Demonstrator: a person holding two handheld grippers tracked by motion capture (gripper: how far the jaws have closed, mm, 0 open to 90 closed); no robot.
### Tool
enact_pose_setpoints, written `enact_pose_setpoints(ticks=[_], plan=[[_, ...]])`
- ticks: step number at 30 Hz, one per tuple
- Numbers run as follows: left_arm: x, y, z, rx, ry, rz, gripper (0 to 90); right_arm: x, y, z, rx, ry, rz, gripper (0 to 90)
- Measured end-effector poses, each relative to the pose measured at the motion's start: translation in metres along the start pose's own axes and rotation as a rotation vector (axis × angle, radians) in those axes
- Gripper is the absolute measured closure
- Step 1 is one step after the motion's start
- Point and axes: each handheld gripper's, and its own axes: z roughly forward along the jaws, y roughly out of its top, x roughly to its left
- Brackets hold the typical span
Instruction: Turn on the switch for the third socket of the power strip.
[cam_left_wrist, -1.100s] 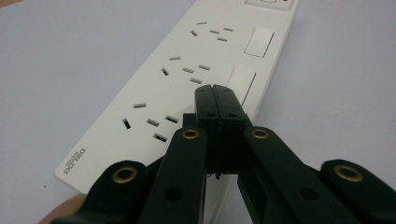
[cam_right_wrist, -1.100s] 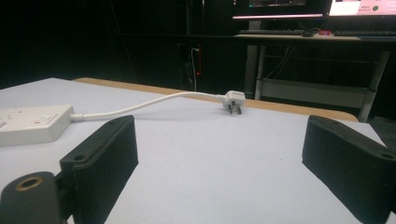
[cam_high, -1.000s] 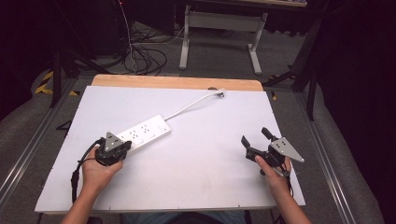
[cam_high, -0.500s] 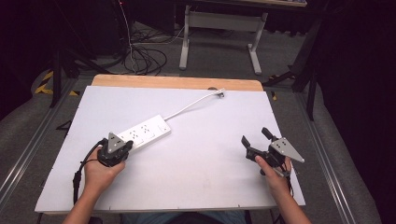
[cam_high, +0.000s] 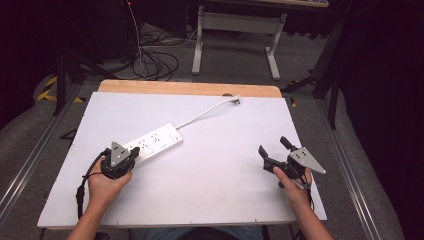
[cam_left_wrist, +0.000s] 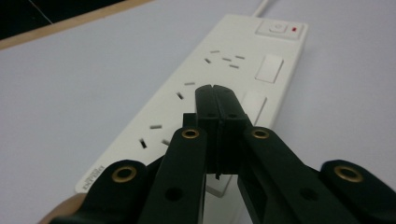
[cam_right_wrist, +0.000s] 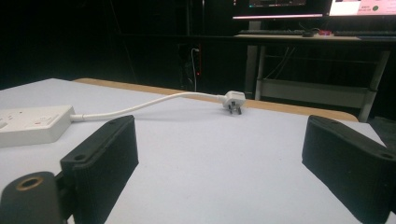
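**Power strip under the left gripper, right gripper spread wide**

From the high view: white power strip (cam_high: 151, 145) lying diagonally on the left half of the white table (cam_high: 215, 200); its cord (cam_high: 202, 114) running up and right to a plug (cam_high: 236, 100) near the wooden far edge; left gripper (cam_high: 131, 158) at the strip's near end, held in the left hand (cam_high: 107, 184); right gripper (cam_high: 272, 150) well apart on the right side of the table, held in the right hand (cam_high: 292, 182), clear of the strip.

From the left gripper view: jaws pressed together with nothing between them, tips low over the power strip (cam_left_wrist: 233, 70) (whether touching it, cannot tell); sockets and a switch with a red mark beyond.

From the right gripper view: jaws released and standing far apart, bare table between them; cord (cam_right_wrist: 149, 105) and plug (cam_right_wrist: 234, 100) ahead; end of the strip (cam_right_wrist: 32, 123) at left.
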Motion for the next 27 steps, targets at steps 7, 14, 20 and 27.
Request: enact_pose_setpoints(ticks=[7,14,20,27], plan=[[0.004,0.001,-0.003,-0.068,0.025,-0.018,88.4,0.000,0.000,0.000,0.001,-0.002,0.000,10.8],[0.006,0.001,-0.006,-0.093,0.030,-0.029,83.0,0.000,0.000,0.000,0.000,-0.001,0.000,10.8],[0.008,0.004,-0.016,-0.147,0.060,-0.035,81.1,0.000,0.000,0.000,0.002,-0.002,0.003,10.8],[0.018,0.003,-0.027,-0.208,0.113,-0.085,76.0,0.000,0.000,0.000,0.002,-0.004,0.001,10.8]])
